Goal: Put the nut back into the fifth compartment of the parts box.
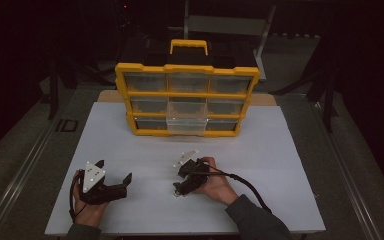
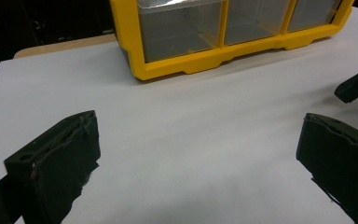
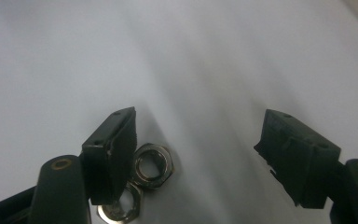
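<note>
Two steel hex nuts lie touching on the white table: one nut (image 3: 153,164) sits just inside the left jaw in the right gripper view, and the other nut (image 3: 121,205) is half hidden behind that jaw. My right gripper (image 3: 200,135) points down over them with its jaws wide apart, and neither pad presses on a nut. In the high view the right gripper (image 1: 180,189) is at the table's middle front. My left gripper (image 1: 126,185) rests at the front left, open and holding nothing; the left gripper (image 2: 200,135) faces bare table.
A yellow-framed organizer (image 1: 187,95) with clear drawers stands at the back of the white table (image 1: 260,165); its lower middle drawer (image 1: 186,125) is pulled out. The organizer's frame (image 2: 205,65) is ahead of the left gripper, and a jaw of the right gripper (image 2: 356,86) shows at the right edge.
</note>
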`<state>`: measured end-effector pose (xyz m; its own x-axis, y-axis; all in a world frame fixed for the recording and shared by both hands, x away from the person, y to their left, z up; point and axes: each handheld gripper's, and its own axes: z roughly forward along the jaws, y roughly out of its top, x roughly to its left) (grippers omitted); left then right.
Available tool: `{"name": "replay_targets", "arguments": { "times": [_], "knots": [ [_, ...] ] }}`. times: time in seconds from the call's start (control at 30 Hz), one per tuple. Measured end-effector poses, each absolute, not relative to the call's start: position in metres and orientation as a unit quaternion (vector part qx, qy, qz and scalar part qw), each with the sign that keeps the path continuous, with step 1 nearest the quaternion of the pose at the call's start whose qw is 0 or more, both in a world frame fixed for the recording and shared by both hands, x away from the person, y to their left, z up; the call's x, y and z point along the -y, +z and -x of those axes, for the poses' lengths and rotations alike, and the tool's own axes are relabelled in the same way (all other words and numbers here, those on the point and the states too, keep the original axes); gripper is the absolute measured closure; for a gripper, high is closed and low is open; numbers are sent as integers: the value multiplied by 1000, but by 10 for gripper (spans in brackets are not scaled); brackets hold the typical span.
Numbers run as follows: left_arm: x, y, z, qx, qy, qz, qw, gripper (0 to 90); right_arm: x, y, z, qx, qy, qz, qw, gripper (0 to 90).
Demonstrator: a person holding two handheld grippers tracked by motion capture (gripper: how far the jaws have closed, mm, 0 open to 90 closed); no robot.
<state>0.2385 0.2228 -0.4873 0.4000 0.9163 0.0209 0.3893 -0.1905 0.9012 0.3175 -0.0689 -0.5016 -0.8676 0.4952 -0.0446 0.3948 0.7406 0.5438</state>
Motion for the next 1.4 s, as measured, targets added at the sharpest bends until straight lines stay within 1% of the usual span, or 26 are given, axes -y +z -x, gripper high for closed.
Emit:
{"name": "replay_targets", "arguments": {
  "times": [0.2, 0.4, 0.47, 0.77, 0.97, 1.2, 1.4],
  "knots": [
    [-223, -487, -238, -459, 299, -711, 440, 0, 75, -499, -319, -929, 259, -247, 94, 315],
    [-223, -487, -238, -459, 299, -711, 440, 0, 81, -498, -322, -931, 251, -251, 83, 360],
    [-223, -487, -238, -460, 299, -711, 440, 0, 82, -498, -322, -933, 246, -251, 77, 407],
    [-223, -487, -238, -459, 299, -711, 440, 0, 83, -499, -322, -943, 218, -239, 76, 512],
    [-223, -487, -238, -459, 299, -712, 439, 0, 85, -499, -321, -946, 210, -237, 65, 588],
    [-223, -487, -238, -459, 299, -712, 440, 0, 86, -498, -322, -947, 203, -242, 56, 612],
    [-222, -488, -239, -458, 298, -713, 439, 0, 88, -498, -323, -948, 200, -244, 45, 614]
  ]
}}
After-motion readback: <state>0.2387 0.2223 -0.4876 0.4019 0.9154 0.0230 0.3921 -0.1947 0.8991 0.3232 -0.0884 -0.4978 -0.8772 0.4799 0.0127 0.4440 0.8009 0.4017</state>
